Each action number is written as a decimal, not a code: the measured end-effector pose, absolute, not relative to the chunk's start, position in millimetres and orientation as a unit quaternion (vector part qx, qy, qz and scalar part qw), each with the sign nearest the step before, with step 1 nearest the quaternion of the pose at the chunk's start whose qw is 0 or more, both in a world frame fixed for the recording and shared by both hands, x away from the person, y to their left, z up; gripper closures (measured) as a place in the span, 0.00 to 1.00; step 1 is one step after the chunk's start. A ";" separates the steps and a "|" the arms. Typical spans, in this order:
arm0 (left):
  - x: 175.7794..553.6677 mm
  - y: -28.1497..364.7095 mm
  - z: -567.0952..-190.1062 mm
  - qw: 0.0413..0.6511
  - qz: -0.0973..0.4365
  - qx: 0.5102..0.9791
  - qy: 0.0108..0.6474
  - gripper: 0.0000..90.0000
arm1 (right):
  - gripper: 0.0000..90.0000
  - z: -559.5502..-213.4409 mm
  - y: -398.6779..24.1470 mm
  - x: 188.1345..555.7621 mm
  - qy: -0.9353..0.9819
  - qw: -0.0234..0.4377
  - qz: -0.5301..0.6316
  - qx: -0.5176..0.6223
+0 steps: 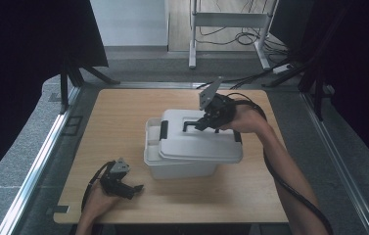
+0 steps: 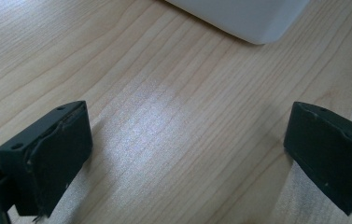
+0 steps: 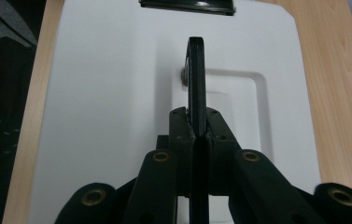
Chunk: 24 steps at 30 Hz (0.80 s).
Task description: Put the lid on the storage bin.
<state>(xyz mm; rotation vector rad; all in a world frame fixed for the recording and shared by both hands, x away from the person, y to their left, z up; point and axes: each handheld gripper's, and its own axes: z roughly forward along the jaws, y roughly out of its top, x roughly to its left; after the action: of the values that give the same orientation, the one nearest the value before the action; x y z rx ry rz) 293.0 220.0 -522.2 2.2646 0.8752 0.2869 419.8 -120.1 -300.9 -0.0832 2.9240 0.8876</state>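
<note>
A white plastic box [image 1: 179, 166] stands mid-table. Its white lid [image 1: 199, 142] sits askew over it, shifted toward the right and front so the box's left rim shows. My right gripper [image 1: 206, 121] is shut on the lid's black handle [image 3: 196, 79], which stands upright between the jaws above the lid [image 3: 113, 93]. A black latch [image 3: 187, 4] sits at the lid's far edge, another latch [image 1: 164, 129] on its left side. My left gripper [image 1: 135, 188] rests low at the table's front left, open, with bare wood between its fingers [image 2: 57, 154]; a box corner [image 2: 248, 21] lies ahead.
The wooden table [image 1: 118, 112] has free surface to the left and front of the box. Metal rails run along both sides. A metal stand [image 1: 228, 22] and cables lie on the floor beyond the far edge.
</note>
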 end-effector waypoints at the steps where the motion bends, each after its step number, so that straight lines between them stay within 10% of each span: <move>1: 293.1 220.0 -522.1 0.342 0.110 0.871 0.336 0.01 | 0.93 -302.6 -114.0 420.4 0.956 0.041 0.290 -0.031; 24: 292.2 219.5 -522.2 0.344 0.110 0.870 0.335 0.02 | 0.92 -339.1 -66.5 434.3 0.960 0.020 0.276 -0.041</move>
<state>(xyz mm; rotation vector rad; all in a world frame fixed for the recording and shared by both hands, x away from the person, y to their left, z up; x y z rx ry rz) 292.2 219.5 -522.2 2.2617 0.8699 0.2857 434.3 -66.5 -339.1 -0.1267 2.9783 0.8549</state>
